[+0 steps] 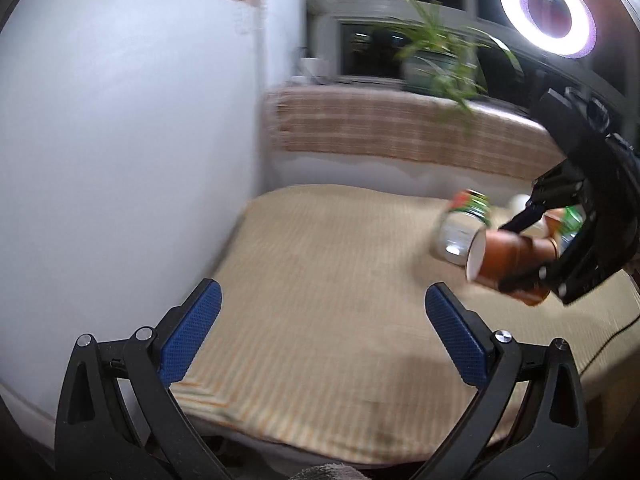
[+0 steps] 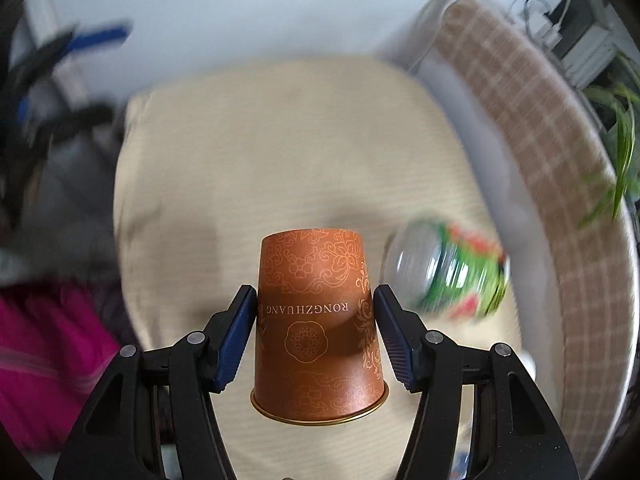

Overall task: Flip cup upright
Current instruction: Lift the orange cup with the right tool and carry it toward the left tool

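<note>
An orange paper cup (image 2: 316, 328) with a floral print is clamped between the blue pads of my right gripper (image 2: 316, 300), its closed base pointing away from the camera and its gold rim toward it. In the left wrist view the cup (image 1: 508, 264) is held in the air on its side at the right, white inside facing left, in the right gripper (image 1: 516, 252). My left gripper (image 1: 320, 304) is open and empty above the near part of the beige mat (image 1: 320, 264).
A clear bottle with a green label (image 2: 448, 268) lies on the mat beside the cup, also in the left wrist view (image 1: 464, 228). A white wall (image 1: 120, 140) stands at the left. A checked cushion edge (image 1: 400, 128), a plant (image 1: 436, 52) and a ring light (image 1: 548, 12) are behind.
</note>
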`<state>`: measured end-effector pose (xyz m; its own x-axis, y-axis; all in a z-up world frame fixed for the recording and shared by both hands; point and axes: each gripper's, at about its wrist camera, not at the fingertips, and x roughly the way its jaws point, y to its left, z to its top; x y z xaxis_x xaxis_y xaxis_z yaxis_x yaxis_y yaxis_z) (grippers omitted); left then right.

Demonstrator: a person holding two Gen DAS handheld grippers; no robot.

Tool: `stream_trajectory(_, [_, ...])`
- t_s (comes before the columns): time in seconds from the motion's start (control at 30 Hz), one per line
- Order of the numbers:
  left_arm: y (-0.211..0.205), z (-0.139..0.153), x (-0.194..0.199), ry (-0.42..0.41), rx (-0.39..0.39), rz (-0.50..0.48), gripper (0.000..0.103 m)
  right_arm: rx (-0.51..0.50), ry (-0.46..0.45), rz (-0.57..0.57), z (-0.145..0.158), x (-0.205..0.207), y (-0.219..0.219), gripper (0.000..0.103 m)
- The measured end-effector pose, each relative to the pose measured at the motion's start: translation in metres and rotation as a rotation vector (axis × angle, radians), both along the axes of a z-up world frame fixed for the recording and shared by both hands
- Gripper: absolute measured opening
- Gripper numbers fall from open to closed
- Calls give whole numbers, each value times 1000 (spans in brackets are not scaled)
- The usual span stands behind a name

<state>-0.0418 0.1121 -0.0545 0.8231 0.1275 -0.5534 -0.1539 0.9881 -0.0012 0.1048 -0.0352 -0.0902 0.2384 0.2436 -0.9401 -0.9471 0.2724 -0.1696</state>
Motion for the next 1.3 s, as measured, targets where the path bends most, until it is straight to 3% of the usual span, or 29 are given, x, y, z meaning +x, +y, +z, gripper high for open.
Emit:
stream_trajectory(0.2, [-39,-3,19,68,-7,-191,103,-73,55,-29,-29,-12,-45,60])
stream_trajectory(0.37, [-66,4,36,138,-37,-371,103,-51,98,-108,-45,4,-61,61])
stream_trajectory(0.5, [-81,16,45,174,-5,-470,103,33,131,-175,-42,13,-70,75])
stream_trajectory(0.67, [-111,24,57,232,123,-604,103,191,141,-261,-18,10,-98,75])
stream_trajectory(0.87, [-165,1,61,327,336,-798,97,475,142,-478,3,-21,-187,75])
stream_trajectory(0.97, [-192,-19,61,392,461,-885,92,544,107,-621,1,-52,-223,75])
stream_trajectory(1.1, [-221,-36,58,446,590,-976,91,673,155,-782,-14,-95,-268,75])
stream_trajectory(1.3, [-247,-52,75,527,732,-1039,91,720,183,-946,-33,-123,-309,75])
